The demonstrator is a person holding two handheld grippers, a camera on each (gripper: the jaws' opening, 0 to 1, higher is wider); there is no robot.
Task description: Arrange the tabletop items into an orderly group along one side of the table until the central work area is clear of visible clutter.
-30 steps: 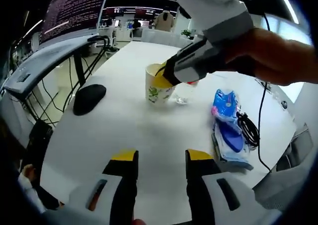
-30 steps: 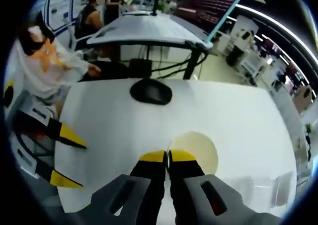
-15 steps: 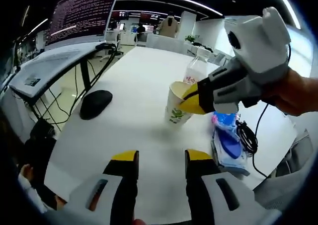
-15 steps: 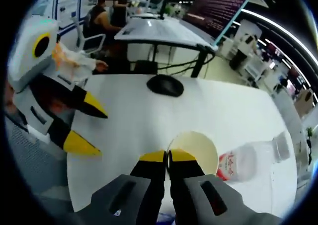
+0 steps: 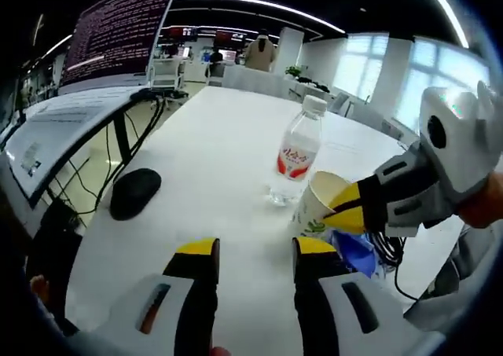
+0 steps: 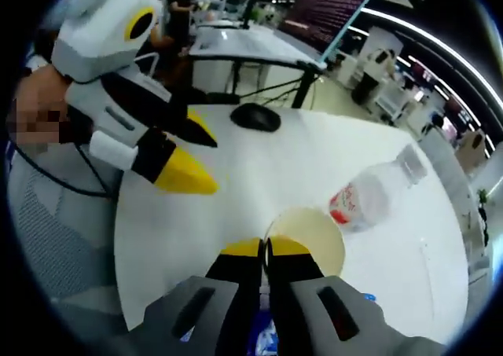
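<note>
I had the right gripper (image 6: pixel 265 248) pinched down on the rim of the paper cup (image 5: pixel 316 206), jaws nearly closed w/ just the cup wall between them. In the right gripper view the cup's open mouth (image 6: pixel 308 238) sat just beyond the yellow tips; couldn't tell from either view whether the cup base touched the bench (image 5: pixel 212 152) or hung just over it. In the left gripper view the right gripper (image 5: pixel 351 208) came in from the right side, tips at the cup rim.

Left gripper (image 5: pixel 247 250) had its jaws parted w/ nothing between them, only bare bench top showing in the gap. It hovered on the near side of the cup. In the right gripper view the left gripper (image 6: pixel 191 153) showed to the left of the cup, jaws spread, a hand (image 6: pixel 39 112) behind it.

Rel. to the cup: water bottle (image 5: pixel 295 154) w/ red label stood upright just beyond it, very close; whether they touched, can't say. Blue packet (image 5: pixel 355 252) lay right beside the cup's base under the right gripper, w/ a black cable (image 5: pixel 387 247) next to it. Black mouse (image 5: pixel 134 192) lay well apart from the cup, near the bench's left edge. Monitor w/ text (image 5: pixel 118 26) stood on another desk beyond the mouse.
</note>
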